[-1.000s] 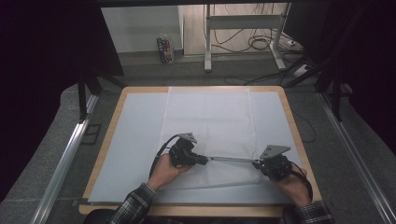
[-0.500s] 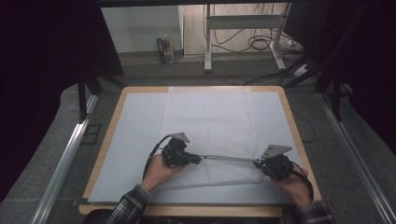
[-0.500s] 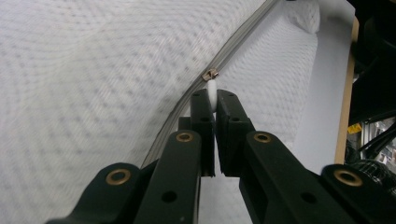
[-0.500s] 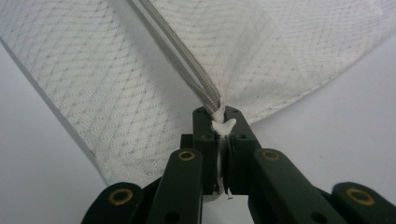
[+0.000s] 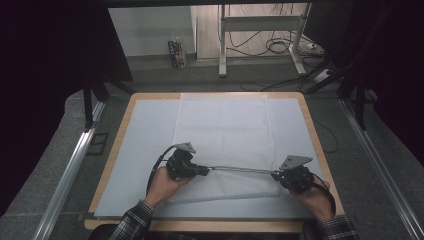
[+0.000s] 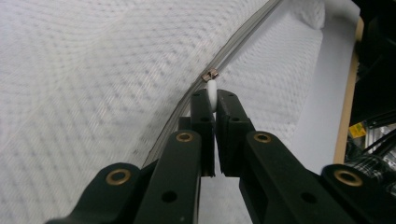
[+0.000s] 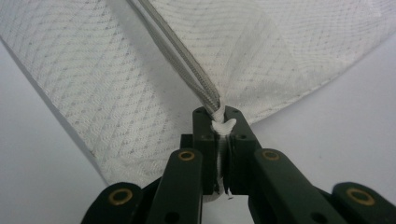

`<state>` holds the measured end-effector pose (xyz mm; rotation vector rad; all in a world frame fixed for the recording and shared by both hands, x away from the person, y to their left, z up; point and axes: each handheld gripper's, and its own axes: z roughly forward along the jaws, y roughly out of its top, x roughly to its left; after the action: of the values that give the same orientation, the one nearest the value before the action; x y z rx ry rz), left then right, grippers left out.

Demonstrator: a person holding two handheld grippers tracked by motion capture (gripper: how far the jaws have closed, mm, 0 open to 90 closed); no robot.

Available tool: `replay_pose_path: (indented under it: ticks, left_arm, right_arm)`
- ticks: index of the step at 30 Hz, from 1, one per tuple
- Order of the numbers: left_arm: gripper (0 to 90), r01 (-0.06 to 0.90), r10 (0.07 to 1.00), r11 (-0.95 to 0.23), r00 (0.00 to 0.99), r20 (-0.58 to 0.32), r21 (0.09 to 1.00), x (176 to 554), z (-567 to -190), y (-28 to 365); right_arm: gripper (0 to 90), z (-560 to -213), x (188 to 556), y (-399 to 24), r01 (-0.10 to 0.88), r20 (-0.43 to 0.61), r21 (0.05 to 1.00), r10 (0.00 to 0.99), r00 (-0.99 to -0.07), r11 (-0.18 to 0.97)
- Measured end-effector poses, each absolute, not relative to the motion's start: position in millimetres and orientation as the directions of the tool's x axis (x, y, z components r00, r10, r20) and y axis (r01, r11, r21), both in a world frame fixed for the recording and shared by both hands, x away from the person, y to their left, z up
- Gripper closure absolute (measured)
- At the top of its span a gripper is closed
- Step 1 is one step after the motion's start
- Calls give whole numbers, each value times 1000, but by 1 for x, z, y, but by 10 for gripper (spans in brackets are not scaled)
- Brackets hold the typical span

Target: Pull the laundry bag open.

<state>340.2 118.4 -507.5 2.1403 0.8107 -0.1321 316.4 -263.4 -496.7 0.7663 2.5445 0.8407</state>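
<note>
A white mesh fabric cover lies flat on the pale mat, with a grey zipper running along its near part. My left gripper is shut on the zipper's white pull tab, just behind the small metal slider. My right gripper is shut on a pinch of the cover's fabric at the zipper's right end. The zipper is stretched taut between the two grippers. A hand in a plaid sleeve holds each gripper.
The mat lies on a wooden board whose edges frame it. Metal rails run along both sides of the table. Beyond the far edge stand a metal stand's legs and loose cables on the floor.
My left gripper has slid to the left along the zipper line with the pull tab, lengthening the stretch between the grippers. The right gripper has stayed put.
</note>
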Motion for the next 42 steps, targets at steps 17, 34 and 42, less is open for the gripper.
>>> replay_pose_path:
  ticks: [17,34,42]
  left_arm:
    - [870,606,531,-436,770,-354,665,335,-507,137]
    - [870,625,560,-412,748,-357,663,329,-508,156]
    - [870,638,573,-394,733,-366,661,325,-509,167]
  right_arm:
    - [844,-496,316,-264,390,-147,634,598,-788,668]
    - [844,-495,316,-265,385,-143,636,593,-793,669]
    - [844,-495,315,-265,385,-145,634,593,-792,671]
